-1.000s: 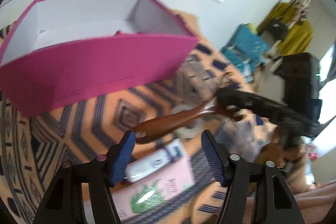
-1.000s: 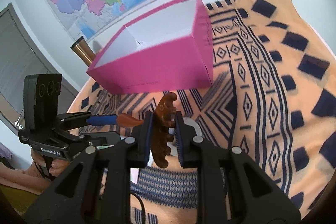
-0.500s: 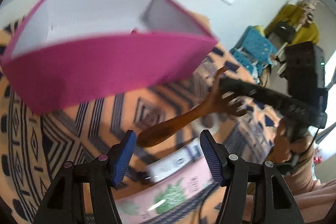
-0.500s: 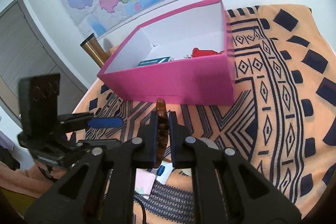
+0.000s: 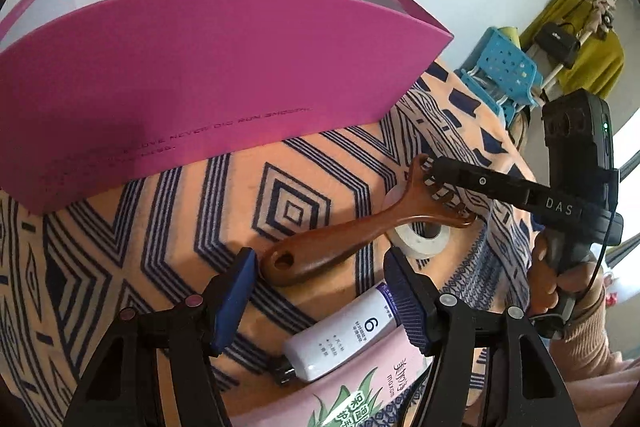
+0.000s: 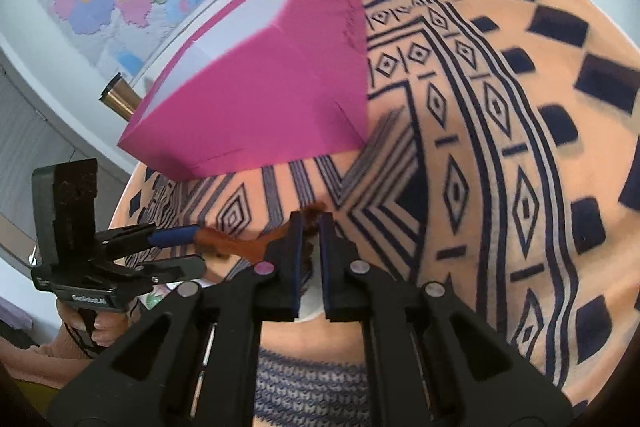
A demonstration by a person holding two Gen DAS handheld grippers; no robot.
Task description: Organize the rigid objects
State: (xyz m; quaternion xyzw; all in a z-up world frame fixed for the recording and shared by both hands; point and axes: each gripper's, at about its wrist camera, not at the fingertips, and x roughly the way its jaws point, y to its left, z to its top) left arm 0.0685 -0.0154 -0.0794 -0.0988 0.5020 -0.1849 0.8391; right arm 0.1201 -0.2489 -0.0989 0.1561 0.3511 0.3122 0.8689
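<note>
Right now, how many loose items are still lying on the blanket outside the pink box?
3: a white tape roll under the comb's head, a white tube by the left jaws, and a pink packet beneath it. The comb is gripped. More may be hidden.

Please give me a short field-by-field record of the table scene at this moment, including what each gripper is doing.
surface: orange cloth with dark geometric pattern
container: pink box, open top, white inside
right gripper: shut on the toothed head of the wooden comb
left gripper: open, its pads either side of the comb's handle end, not pressing it
under the comb: white tape roll
near the left gripper: white tube marked 6, lying on a pink packet
</note>
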